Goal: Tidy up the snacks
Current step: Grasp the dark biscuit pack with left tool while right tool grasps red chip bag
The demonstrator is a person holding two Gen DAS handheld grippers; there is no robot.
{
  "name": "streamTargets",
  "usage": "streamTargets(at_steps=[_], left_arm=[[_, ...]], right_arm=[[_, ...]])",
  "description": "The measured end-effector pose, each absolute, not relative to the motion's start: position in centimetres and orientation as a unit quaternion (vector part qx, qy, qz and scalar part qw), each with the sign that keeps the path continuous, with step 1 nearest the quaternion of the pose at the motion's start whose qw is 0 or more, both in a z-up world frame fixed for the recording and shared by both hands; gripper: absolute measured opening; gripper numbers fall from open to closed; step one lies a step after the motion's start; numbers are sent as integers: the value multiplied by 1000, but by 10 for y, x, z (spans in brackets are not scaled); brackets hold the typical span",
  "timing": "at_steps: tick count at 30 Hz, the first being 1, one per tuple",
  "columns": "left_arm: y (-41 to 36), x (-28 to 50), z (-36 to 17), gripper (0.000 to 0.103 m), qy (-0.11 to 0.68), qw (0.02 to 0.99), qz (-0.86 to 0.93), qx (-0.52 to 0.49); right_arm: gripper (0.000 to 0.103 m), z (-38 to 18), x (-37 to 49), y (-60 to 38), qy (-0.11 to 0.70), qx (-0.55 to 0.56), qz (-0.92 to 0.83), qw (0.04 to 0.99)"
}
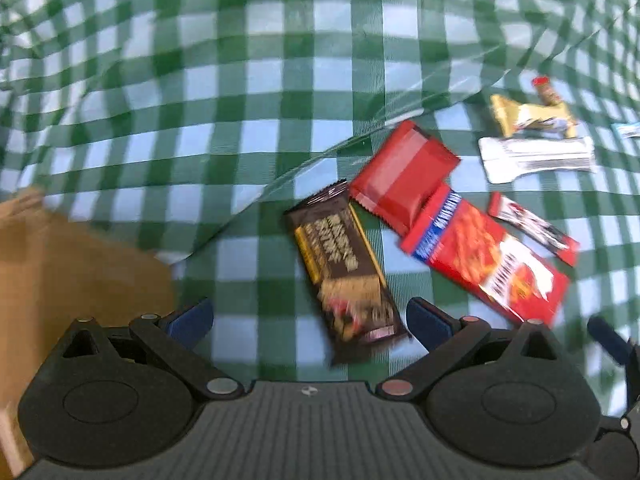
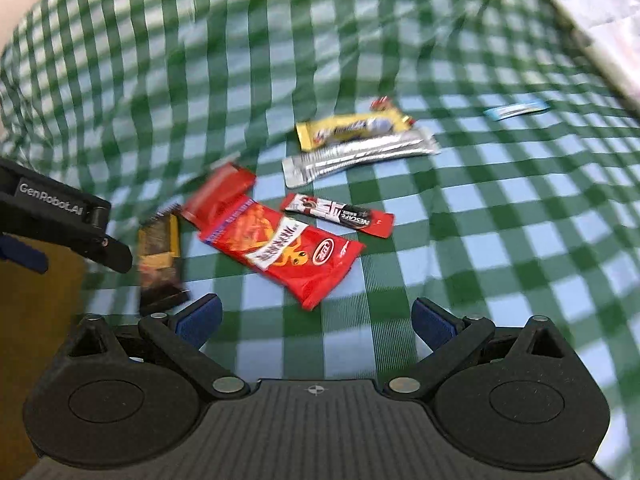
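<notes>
Snacks lie scattered on a wrinkled green-checked cloth [image 1: 248,92], with both tools spread wide and empty, in what looks like an approach before a pick. The left gripper [image 1: 308,320] hangs just over the dark glossy bar [image 1: 344,264], low centre of its frame; closing squarely across its width appears next. The right gripper [image 2: 316,320] faces the crinkly red packet [image 2: 280,248], mid-frame. A brown cardboard box [image 1: 60,264] sits lower left.

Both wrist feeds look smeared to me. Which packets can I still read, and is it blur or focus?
Left wrist: motion smear; dark brown bar lettering unreadable, left claw sharp. Right wrist: Nescafe stick legible, big red packet fairly crisp, brown bar streaked; right claw sharp. Fisheye bends the checked cloth.
</notes>
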State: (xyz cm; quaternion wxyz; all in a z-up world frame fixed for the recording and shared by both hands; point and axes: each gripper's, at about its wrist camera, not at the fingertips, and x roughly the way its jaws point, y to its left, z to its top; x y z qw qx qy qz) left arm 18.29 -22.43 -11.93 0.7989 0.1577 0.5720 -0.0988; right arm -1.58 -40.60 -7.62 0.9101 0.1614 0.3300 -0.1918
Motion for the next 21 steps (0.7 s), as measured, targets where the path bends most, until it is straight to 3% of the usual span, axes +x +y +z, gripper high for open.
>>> streamTargets(at_steps=[4,8,19,21], left_arm=[[-225,209,-155,103,595,781,-100,160],[-200,219,-159,103,593,791,-113,94],[-199,211,-158,103,584,798,-114,101],[-204,211,-158,99,584,798,-109,100]], right_arm=[[101,-96,24,-419,345,102,-166,918],[103,-106,44,-415,331,36,-139,933],[103,-112,53,-412,288,27,-128,949],[101,-112,53,-412,288,25,-128,949]])
